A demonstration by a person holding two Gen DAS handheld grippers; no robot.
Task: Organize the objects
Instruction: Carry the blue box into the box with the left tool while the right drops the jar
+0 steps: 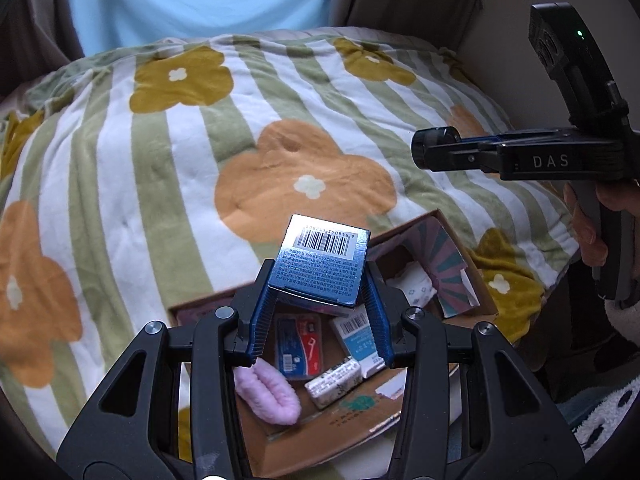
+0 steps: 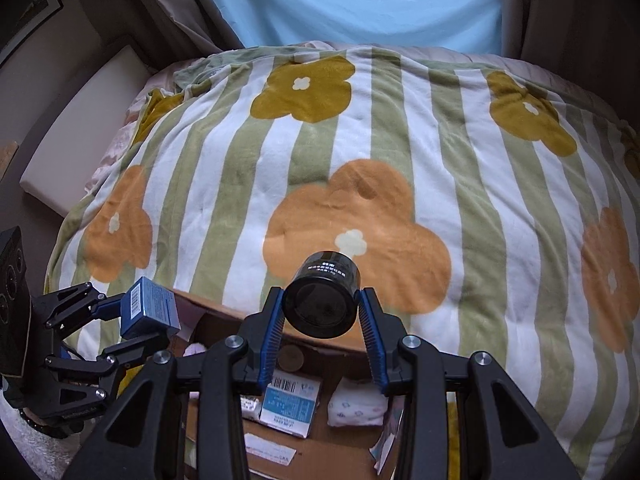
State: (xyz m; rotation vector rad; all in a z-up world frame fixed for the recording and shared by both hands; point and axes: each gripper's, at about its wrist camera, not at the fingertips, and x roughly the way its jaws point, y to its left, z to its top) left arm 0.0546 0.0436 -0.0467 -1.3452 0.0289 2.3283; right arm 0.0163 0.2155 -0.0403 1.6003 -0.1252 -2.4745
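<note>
My left gripper (image 1: 319,280) is shut on a blue box (image 1: 320,264) with a barcode and holds it above an open cardboard box (image 1: 320,428) at the bed's near edge. The blue box also shows in the right wrist view (image 2: 150,308). My right gripper (image 2: 322,310) is shut on a black jar (image 2: 322,300), held above the cardboard box (image 2: 224,308). The jar shows in the left wrist view (image 1: 436,148) at the right. Inside the cardboard box lie a pink fuzzy item (image 1: 266,394), a red and blue packet (image 1: 298,346), a wrapped bar (image 1: 334,382) and a white and blue carton (image 1: 360,340).
A striped flower blanket (image 1: 200,160) covers the bed. A light blue curtain (image 2: 352,0) hangs behind it. A white cushion (image 2: 80,132) lies at the bed's left. A white fuzzy rug (image 1: 608,416) lies on the floor at right.
</note>
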